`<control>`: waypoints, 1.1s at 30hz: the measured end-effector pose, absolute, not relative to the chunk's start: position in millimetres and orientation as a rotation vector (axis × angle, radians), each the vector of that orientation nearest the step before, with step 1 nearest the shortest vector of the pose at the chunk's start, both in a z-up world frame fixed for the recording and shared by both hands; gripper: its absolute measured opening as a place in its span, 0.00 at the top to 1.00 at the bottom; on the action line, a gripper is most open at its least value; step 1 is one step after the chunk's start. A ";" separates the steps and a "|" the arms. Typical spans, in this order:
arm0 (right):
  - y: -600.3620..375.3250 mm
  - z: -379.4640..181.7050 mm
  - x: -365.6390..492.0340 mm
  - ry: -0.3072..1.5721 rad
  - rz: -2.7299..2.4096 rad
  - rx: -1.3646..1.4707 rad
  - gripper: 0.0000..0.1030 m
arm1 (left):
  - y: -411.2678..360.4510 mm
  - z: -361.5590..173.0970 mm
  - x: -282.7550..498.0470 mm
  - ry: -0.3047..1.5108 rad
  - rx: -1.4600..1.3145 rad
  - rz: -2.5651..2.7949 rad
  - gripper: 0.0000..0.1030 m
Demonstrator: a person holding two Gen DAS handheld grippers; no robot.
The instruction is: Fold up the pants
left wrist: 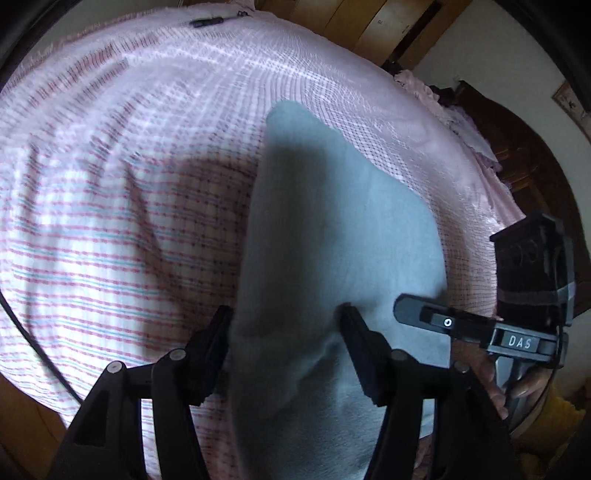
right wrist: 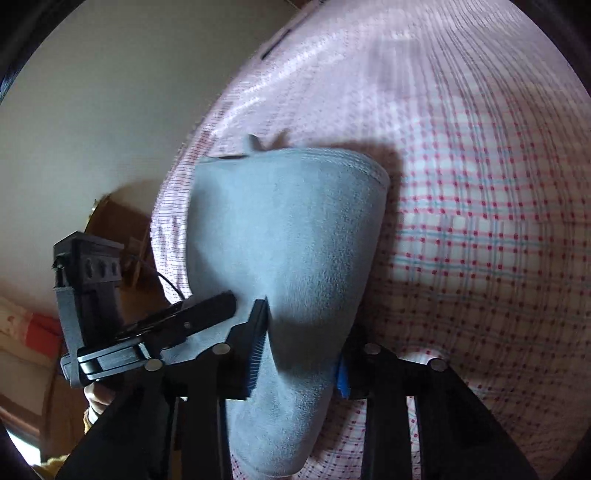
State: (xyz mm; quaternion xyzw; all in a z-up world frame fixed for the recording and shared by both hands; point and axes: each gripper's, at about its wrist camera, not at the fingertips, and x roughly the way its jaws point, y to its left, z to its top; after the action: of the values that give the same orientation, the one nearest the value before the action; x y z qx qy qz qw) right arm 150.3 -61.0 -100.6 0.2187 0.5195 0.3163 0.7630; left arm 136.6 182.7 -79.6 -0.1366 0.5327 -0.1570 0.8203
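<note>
Grey-blue fleece pants hang lifted over a bed with a pink checked sheet. My left gripper has its two black fingers on either side of a bunched fold of the pants and is shut on it. My right gripper is shut on the pants too; the hemmed edge points away from me, above the sheet. Each gripper shows in the other's view: the right one at the right edge, the left one at the left.
A dark thin object lies at the bed's far edge. Wooden wardrobe doors and a dark wooden headboard stand beyond the bed. A white wall is on the left of the right wrist view.
</note>
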 end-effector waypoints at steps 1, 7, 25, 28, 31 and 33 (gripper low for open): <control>-55.9 -94.9 146.2 1.115 0.694 0.460 0.83 | 181.5 -81.6 136.3 1.138 -0.311 -0.333 0.39; -56.4 -40.2 129.6 1.002 0.774 0.372 0.84 | 175.5 -62.4 121.9 1.064 -0.311 -0.314 0.53; -215.7 27.5 188.5 0.889 0.613 0.319 0.84 | 34.5 1.8 169.6 0.933 -0.278 -0.494 0.59; -233.0 25.4 207.5 0.889 0.587 0.309 0.84 | 2.4 -2.1 194.3 0.937 -0.261 -0.509 0.59; -244.7 14.7 230.6 0.897 0.545 0.285 0.84 | -19.0 -10.2 223.7 0.951 -0.235 -0.523 0.59; -246.6 7.0 240.6 0.911 0.528 0.276 0.84 | -26.9 -19.3 245.3 0.972 -0.216 -0.537 0.60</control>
State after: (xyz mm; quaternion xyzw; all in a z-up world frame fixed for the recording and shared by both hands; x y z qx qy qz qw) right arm 240.6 -246.6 7.0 0.1315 0.4332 0.2513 0.8555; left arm 245.3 -26.9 -19.3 -0.1024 0.4604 -0.2546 0.8442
